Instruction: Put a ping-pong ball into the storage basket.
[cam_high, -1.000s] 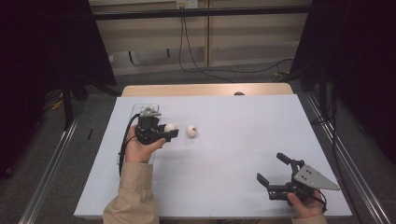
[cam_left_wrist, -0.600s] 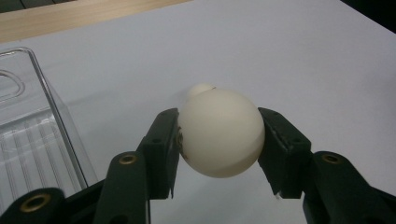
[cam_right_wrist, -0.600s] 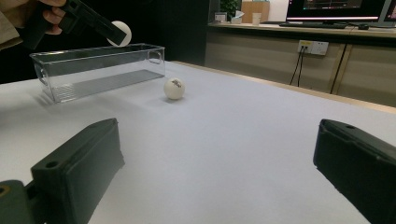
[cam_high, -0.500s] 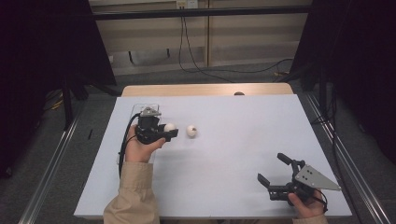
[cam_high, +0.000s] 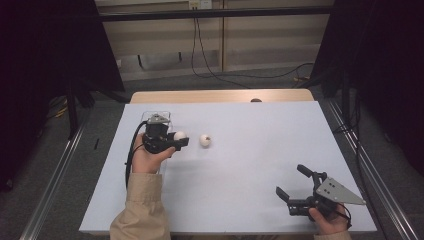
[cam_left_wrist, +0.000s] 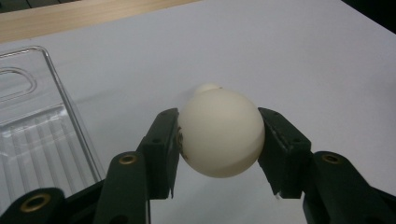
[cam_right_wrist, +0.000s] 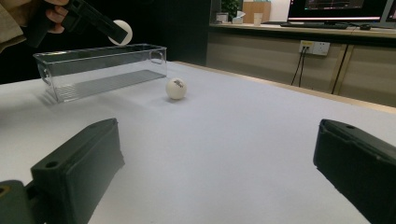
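My left gripper (cam_high: 179, 138) is shut on a white ball (cam_high: 179, 135) and holds it a little above the table, just right of a clear plastic box (cam_high: 161, 116). In the left gripper view the held ball (cam_left_wrist: 220, 133) sits between the two black pads, with the box (cam_left_wrist: 37, 130) to its left. A second white ball (cam_high: 205, 140) lies on the white table further right, and its top peeks out behind the held one (cam_left_wrist: 205, 87). My right gripper (cam_high: 290, 180) rests at the table's near right corner, open, with nothing between its jaws. It faces the loose ball (cam_right_wrist: 176, 88).
The white table top (cam_high: 250, 150) has a wooden strip (cam_high: 220, 95) along its far edge. In the right gripper view the clear box (cam_right_wrist: 100, 67) stands long and low, with the left gripper (cam_right_wrist: 116, 30) holding its ball above the box's far end. Dark curtains flank the table.
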